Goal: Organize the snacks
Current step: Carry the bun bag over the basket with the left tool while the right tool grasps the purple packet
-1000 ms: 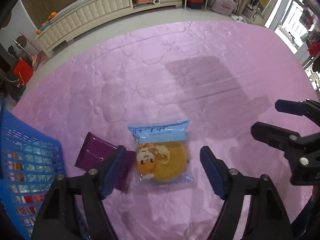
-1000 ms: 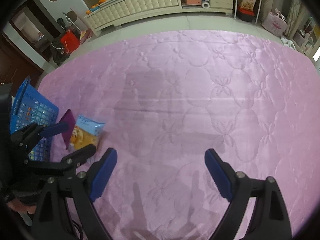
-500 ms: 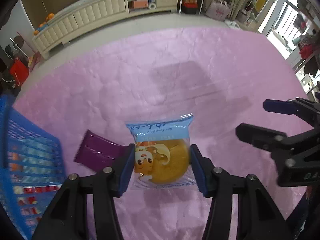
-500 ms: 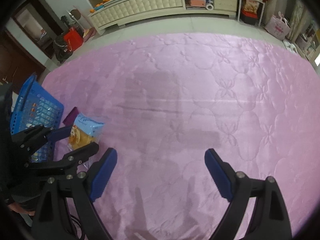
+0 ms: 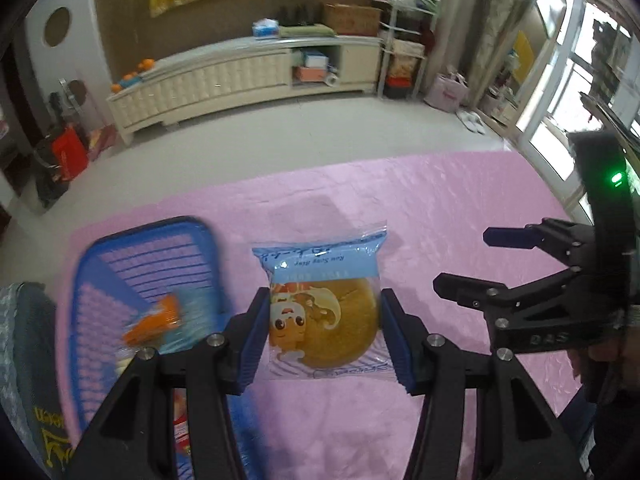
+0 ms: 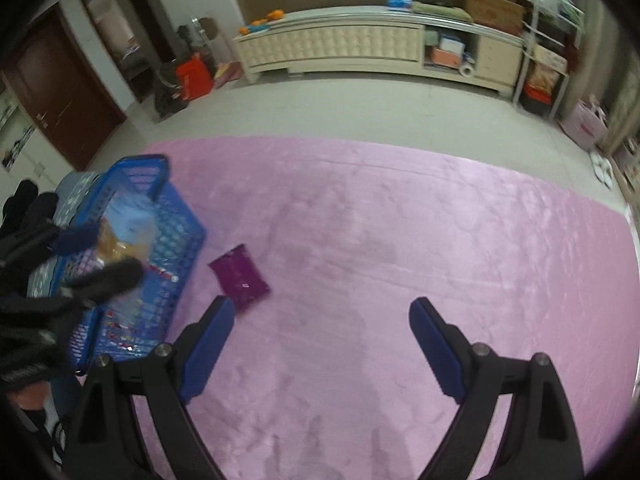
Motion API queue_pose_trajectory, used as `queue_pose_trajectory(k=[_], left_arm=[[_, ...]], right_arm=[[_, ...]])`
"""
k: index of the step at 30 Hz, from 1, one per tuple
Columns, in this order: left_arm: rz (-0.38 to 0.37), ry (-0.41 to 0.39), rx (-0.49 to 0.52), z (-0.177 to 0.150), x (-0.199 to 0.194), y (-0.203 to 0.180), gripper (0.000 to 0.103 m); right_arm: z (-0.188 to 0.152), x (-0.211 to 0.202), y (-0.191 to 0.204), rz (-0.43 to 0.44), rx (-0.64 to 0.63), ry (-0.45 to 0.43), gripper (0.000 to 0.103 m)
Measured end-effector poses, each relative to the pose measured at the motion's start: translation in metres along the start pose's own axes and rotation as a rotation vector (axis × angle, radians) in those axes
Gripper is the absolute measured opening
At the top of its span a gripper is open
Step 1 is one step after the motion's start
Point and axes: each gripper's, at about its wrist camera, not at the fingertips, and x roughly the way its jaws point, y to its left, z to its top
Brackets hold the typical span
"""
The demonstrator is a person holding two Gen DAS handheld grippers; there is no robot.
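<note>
The left hand-held gripper (image 5: 322,330) is pinching the packaged cake (image 5: 326,316) by its two side edges, pads pressing on the wrapper, so the flat pack is hanging clear of the pink bedspread (image 5: 420,216), probably to carry it sideways to the blue basket (image 5: 100,264). That basket is sitting at the bedspread's left edge and is already holding an orange-and-blue packet (image 5: 160,318) and other wrapped snacks, too blurred to name. The right hand-held gripper (image 6: 322,342) is hanging spread wide and empty, with the purple packet (image 6: 240,280) lying just beyond its left finger, beside the basket.
</note>
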Motion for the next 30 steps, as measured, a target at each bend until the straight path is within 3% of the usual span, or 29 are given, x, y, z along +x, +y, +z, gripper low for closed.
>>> queue_pose_trajectory(k=[5, 11, 15, 24, 30], left_arm=[[0.094, -0.024, -0.067, -0.022, -0.027, 0.045, 0.051], [0.142, 0.031, -0.177, -0.047, -0.027, 0.087, 0.051], [0.152, 0.074, -0.179, -0.06, -0.017, 0.096, 0.051], [0.064, 0.16, -0.152, -0.075, 0.016, 0.09, 0.051], [0.066, 0.181, -0.134, -0.078, 0.025, 0.089, 0.052]], right_arm=[[0.005, 0.026, 0.028, 0.031, -0.058, 0.032, 0.092], [0.008, 0.06, 0.064, 0.07, -0.146, 0.076, 0.092], [0.01, 0.084, 0.082, 0.089, -0.206, 0.108, 0.092], [0.008, 0.136, 0.093, 0.104, -0.266, 0.191, 0.092], [0.005, 0.154, 0.102, 0.077, -0.323, 0.196, 0.092]])
